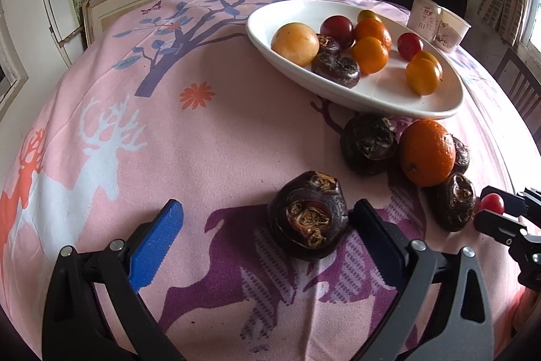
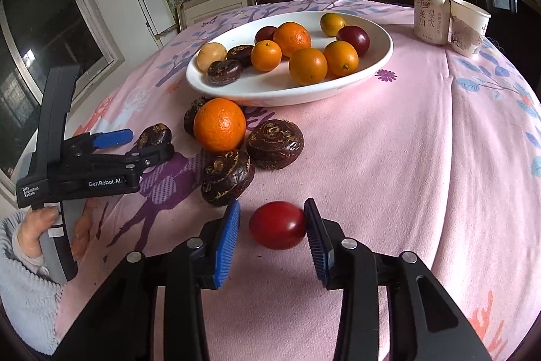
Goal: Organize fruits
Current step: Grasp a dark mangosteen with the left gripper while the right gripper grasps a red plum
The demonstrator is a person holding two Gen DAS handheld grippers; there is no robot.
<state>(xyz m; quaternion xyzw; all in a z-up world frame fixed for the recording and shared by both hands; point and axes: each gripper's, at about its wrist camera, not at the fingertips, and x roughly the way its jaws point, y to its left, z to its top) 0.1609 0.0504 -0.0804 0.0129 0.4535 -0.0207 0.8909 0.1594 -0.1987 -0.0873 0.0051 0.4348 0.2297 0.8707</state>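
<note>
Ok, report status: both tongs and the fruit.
Left tongs open around water chestnut. Right tongs open around red tomato. Plate path unobstructed.

A pink printed cloth is covering the table [image 2: 422, 141]. A red tomato [image 2: 278, 225] is lying between the right fingers [image 2: 230, 225]; a water chestnut [image 1: 309, 215] is sitting against the left fingers [image 1: 372, 225]. Ahead of them, an orange [image 2: 219, 124] and more water chestnuts [image 2: 274, 143] are clustering before a white plate [image 2: 380, 56], with a can [image 2: 431, 19] and paper cup [image 2: 468, 26] standing beyond.
</note>
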